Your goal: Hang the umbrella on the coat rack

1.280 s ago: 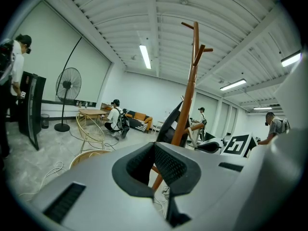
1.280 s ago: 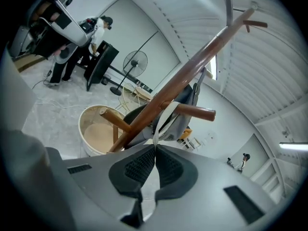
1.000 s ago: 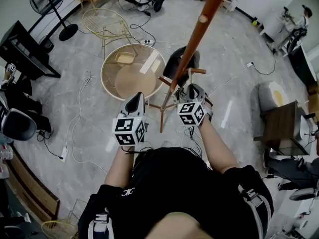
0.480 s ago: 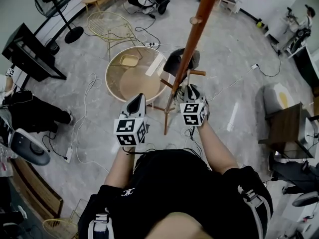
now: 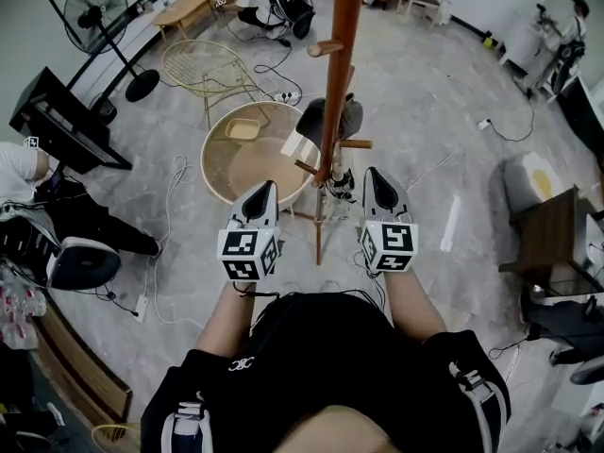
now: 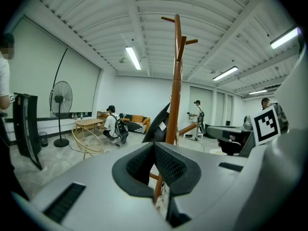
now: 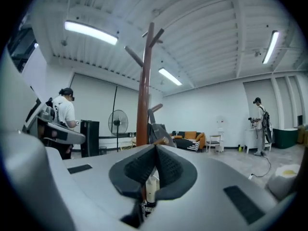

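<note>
left gripper [image 5: 261,192] and right gripper [image 5: 376,177]: jaws together, empty | umbrella [image 5: 310,119] hangs off coat rack [image 5: 329,74], seemingly a low peg | risk: shallow hook; nudging the pole drops it

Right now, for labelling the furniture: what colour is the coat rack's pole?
Reddish-brown wood; the coat rack shows best in the left gripper view.
</note>
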`<state>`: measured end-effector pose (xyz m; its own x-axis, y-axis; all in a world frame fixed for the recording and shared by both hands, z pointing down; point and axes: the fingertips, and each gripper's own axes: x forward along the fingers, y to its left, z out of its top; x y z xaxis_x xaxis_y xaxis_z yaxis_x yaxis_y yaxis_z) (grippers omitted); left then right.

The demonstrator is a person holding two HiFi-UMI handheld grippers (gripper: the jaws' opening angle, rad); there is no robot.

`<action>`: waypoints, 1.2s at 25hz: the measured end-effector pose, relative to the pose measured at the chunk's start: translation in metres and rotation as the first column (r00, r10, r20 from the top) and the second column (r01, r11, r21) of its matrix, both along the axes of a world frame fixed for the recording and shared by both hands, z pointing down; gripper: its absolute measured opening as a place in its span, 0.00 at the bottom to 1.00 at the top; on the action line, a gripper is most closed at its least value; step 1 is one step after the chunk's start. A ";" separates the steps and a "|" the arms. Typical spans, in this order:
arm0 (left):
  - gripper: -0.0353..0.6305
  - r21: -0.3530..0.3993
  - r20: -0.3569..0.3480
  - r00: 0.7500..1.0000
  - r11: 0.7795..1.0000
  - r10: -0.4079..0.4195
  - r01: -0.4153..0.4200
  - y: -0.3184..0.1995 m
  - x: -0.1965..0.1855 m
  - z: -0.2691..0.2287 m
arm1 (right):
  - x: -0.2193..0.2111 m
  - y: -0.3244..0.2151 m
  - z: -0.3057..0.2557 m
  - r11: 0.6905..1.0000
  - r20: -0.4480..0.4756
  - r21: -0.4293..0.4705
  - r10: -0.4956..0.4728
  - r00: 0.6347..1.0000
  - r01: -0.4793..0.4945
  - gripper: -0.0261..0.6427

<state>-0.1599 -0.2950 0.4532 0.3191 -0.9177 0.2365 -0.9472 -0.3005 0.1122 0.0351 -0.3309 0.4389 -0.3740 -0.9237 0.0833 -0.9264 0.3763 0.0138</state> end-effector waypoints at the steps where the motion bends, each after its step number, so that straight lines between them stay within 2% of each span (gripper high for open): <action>1: 0.08 0.005 0.009 1.000 1.000 0.010 -0.010 -0.002 0.011 -0.003 | 0.009 0.003 -0.008 1.000 0.010 0.010 0.004 1.000 -0.004 0.06; 5: 0.08 0.023 0.042 0.998 0.999 0.045 -0.046 -0.010 0.043 -0.010 | 0.031 0.007 -0.014 1.000 0.028 0.012 0.014 1.000 -0.014 0.06; 10: 0.08 0.032 0.062 0.996 0.997 0.067 -0.069 -0.012 0.060 -0.010 | 0.041 0.011 -0.007 1.000 0.006 0.015 0.018 1.000 -0.018 0.06; 23: 0.08 0.040 0.079 0.995 0.997 0.060 -0.063 -0.007 0.073 -0.020 | 0.039 0.011 -0.006 0.999 0.011 -0.001 -0.047 0.999 0.047 0.06; 30: 0.08 0.038 0.081 0.996 0.998 0.043 -0.047 -0.007 0.075 -0.021 | 0.039 0.008 -0.005 0.996 0.054 -0.014 -0.091 0.994 0.091 0.06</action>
